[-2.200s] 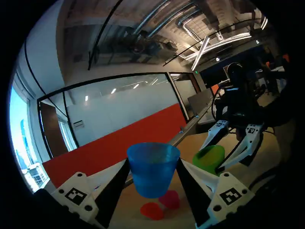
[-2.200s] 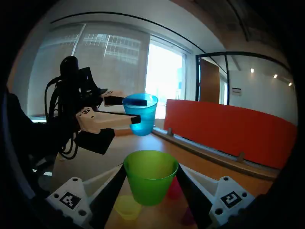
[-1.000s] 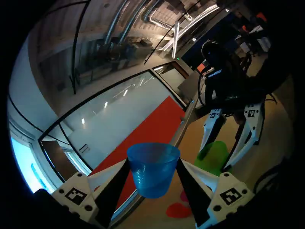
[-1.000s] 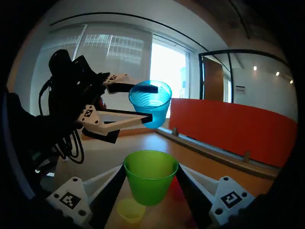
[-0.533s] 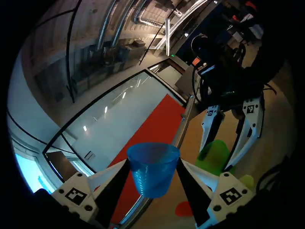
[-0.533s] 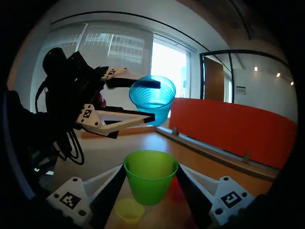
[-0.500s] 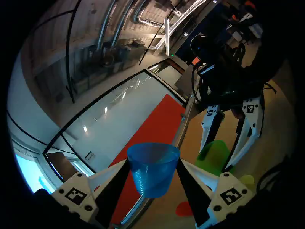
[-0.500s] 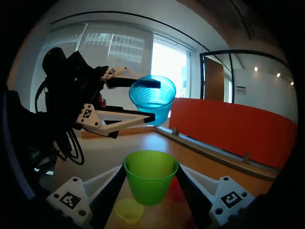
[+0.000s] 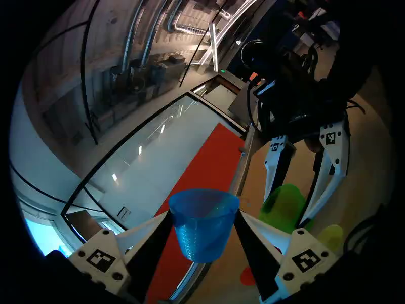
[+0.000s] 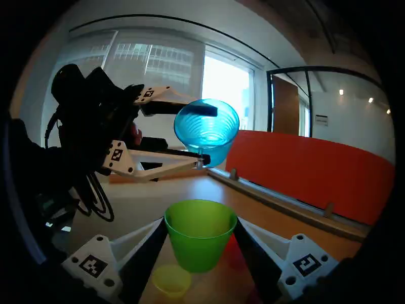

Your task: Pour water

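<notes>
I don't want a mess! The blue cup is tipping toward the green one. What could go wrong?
1. The blue cup is tilted high up, apart from the green cup, so water might miss and splash the wooden table.
2. Both cups hang in the air, pinched only by the left gripper and right gripper; one could slip.

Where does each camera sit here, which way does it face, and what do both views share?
Left gripper view: rides the left gripper, tilted up toward ceiling pipes and the orange panel; its own fingers clamp the blue cup.
Right gripper view: rides the right gripper, level, facing the window; its fingers clamp the green cup; the person's hand shows at left.
Shared: both cups, both grippers, the orange panel, the wooden table.
</notes>
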A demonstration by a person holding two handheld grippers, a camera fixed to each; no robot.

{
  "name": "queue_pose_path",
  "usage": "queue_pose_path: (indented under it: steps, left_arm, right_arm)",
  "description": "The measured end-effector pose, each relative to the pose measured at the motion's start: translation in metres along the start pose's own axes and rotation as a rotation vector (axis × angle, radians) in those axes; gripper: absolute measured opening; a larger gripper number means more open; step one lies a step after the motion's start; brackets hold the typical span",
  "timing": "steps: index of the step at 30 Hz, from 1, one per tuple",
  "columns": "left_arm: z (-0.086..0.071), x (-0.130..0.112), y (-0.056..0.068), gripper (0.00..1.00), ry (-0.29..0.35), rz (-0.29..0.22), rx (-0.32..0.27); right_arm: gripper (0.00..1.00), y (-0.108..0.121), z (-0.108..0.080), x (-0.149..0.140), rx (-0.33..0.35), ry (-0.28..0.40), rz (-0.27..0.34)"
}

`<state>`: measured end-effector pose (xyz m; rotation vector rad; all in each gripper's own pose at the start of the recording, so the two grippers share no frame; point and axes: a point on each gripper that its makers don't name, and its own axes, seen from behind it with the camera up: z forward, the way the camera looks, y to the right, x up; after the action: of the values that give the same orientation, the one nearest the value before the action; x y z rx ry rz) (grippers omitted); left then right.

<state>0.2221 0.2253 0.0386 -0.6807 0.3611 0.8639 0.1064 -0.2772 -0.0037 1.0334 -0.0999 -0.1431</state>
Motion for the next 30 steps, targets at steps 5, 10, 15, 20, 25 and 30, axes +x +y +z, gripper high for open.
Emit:
queue_pose_path:
  steps: [5, 10, 15, 20, 25, 30]
  left_arm:
    - [0.0014, -0.0001, -0.0017, 0.84, -0.003, 0.027, 0.002]
    - [0.0039, 0.001, 0.0002, 0.84, -0.006, 0.061, 0.002]
    - [0.0062, 0.0031, 0.002, 0.84, -0.004, 0.078, 0.002]
    - [0.0079, 0.0052, 0.0008, 0.84, -0.002, 0.1, 0.008]
    - [0.0087, 0.0079, 0.0007, 0.84, 0.0, 0.111, 0.011]
    - [0.0085, 0.0097, 0.0, 0.84, 0.004, 0.124, 0.013]
  right_arm:
    - [0.92, 0.0022, -0.0005, -0.0002, -0.003, 0.001, 0.002]
    - [0.92, 0.0032, -0.0007, 0.0, -0.004, 0.004, 0.003]
    - [0.92, 0.0041, -0.0007, -0.0001, -0.004, 0.006, 0.003]
    - [0.92, 0.004, -0.0009, -0.0003, -0.003, 0.008, 0.0]
    - [0.92, 0.0033, -0.0016, 0.0002, -0.002, 0.01, 0.0]
    - [0.92, 0.0029, -0.0021, 0.0008, -0.003, 0.012, 0.0]
